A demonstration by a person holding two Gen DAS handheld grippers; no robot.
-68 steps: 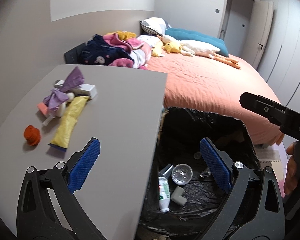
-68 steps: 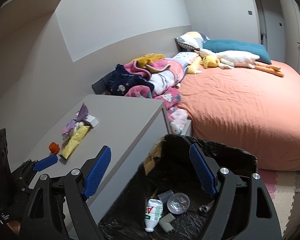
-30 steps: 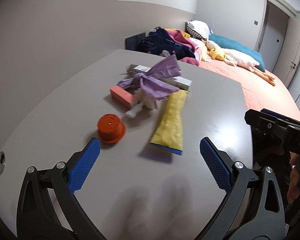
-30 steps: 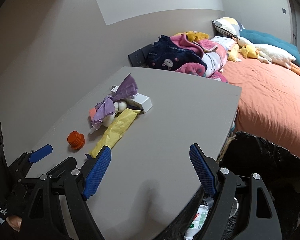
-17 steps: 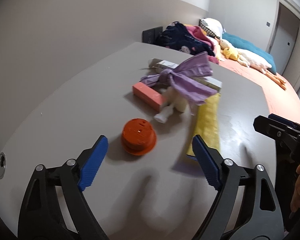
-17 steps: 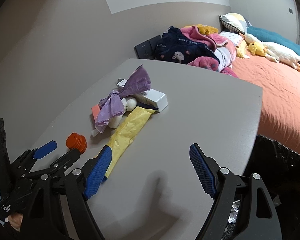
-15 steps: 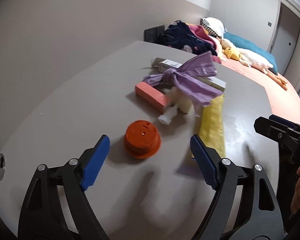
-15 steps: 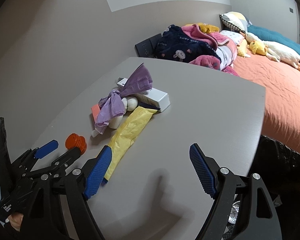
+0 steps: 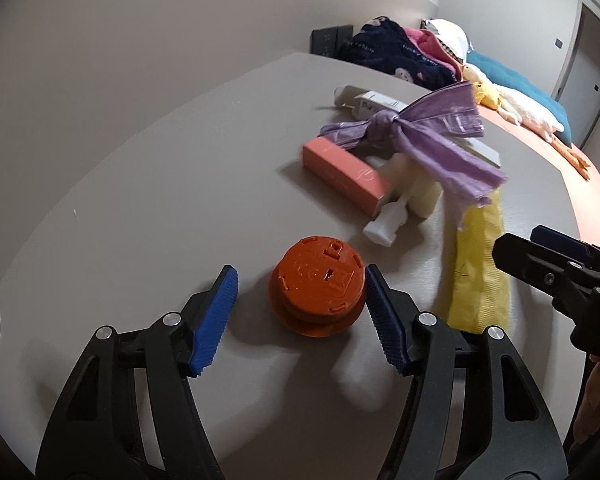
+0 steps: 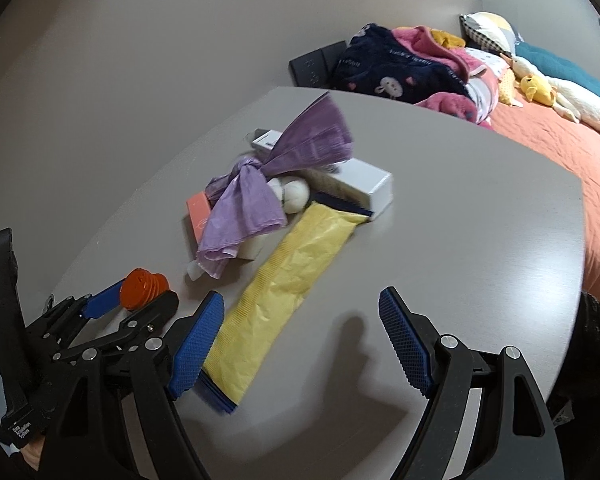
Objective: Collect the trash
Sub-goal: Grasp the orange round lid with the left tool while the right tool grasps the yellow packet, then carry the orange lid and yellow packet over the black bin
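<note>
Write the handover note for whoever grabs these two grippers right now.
Left gripper: jaws closing around the orange cap, not yet clamped.
Right gripper: open, empty, above the near end of the yellow packet.
Still on the grey table: cap, yellow packet, knotted purple bag, pink box, white box, small white bottle.
Done: nothing lifted yet.
Left: grip the cap, then clear the rest.

Bed (image 10: 572, 148), clothes (image 10: 396, 68), perhaps plush ducks (image 10: 540, 88).
</note>
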